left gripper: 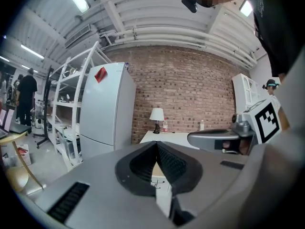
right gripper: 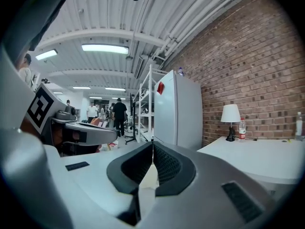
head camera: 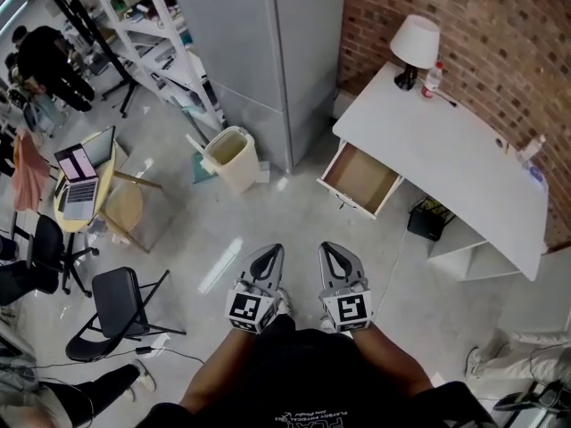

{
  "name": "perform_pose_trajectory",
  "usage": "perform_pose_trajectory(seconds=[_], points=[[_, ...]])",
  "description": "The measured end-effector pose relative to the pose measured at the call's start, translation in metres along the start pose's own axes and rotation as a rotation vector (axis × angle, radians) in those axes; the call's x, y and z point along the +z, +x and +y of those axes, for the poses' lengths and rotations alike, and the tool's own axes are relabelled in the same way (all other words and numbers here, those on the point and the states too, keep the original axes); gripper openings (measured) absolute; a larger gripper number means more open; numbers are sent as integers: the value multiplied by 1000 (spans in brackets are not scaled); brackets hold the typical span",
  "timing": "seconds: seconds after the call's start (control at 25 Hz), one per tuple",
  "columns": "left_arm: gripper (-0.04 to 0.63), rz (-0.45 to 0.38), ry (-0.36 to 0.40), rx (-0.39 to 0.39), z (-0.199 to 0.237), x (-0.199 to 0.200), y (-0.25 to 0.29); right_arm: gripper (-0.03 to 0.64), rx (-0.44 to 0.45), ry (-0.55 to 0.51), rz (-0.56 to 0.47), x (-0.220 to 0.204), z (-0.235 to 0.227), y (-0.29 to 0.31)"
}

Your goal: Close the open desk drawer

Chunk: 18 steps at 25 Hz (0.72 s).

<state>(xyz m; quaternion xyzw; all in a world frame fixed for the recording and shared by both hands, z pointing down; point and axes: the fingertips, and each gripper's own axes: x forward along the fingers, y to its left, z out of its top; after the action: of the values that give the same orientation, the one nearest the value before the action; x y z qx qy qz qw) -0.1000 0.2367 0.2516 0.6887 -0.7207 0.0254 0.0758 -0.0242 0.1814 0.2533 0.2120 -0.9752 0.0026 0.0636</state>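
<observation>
Drawer (head camera: pixel 361 178) hangs wide open from the front of the white table (head camera: pixel 446 145), at the lamp end. It's a shallow box w/ a brown wood-look floor, thin white walls & a flat white front panel. The table top is smooth matte white, a long rectangle set along the rough red brick wall (head camera: pixel 482 25).

Both grippers sit low in the head view, side by side. The drawer is ahead & to their right, well apart from them. L gripper (head camera: pixel 271 251) has a grey plastic shell tapering to a point, black ribbed pads & a marker cube at the back. In the left gripper view the L gripper (left gripper: pixel 156 147) has its jaws pressed together tip to tip, nothing btwn them. R gripper (head camera: pixel 328 249) is the same build. In the right gripper view the R gripper (right gripper: pixel 152 149) also has its jaws pressed together, pinching nothing.

Around:
- A white lamp (head camera: pixel 416 45) w/ a cone shade & dark base stands at the table's far corner, a plastic bottle (head camera: pixel 432 78) just beside it.
- A tall pale fridge (head camera: pixel 268 52), flat-sided, stands left of the table.
- A cream open-topped bin (head camera: pixel 230 157) sits at its foot.
- A white metal shelf rack (head camera: pixel 147 20) is further left.
- A black box (head camera: pixel 428 219) sits on the floor under the table, just right of the drawer.
- A black folding chair (head camera: pixel 120 303) is near left, w/ an open laptop (head camera: pixel 78 178) beyond it on a small round stand.
- A person (head camera: pixel 49 56) in dark clothes is at far left.

In the way: a stretch of shiny grey floor (head camera: pixel 285 212) lies btwn grippers & drawer. The bin stands left of that line.
</observation>
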Motion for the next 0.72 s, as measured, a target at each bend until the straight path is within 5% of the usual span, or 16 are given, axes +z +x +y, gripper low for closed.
perform_pose_trajectory(seconds=[0.32,0.72], points=[[8,7,9,-150,37,2,37,29,-133,24,24,2,-7,40],[6,28,10,-314,33,0,89,28,-284,77,37,-11,-35,45]])
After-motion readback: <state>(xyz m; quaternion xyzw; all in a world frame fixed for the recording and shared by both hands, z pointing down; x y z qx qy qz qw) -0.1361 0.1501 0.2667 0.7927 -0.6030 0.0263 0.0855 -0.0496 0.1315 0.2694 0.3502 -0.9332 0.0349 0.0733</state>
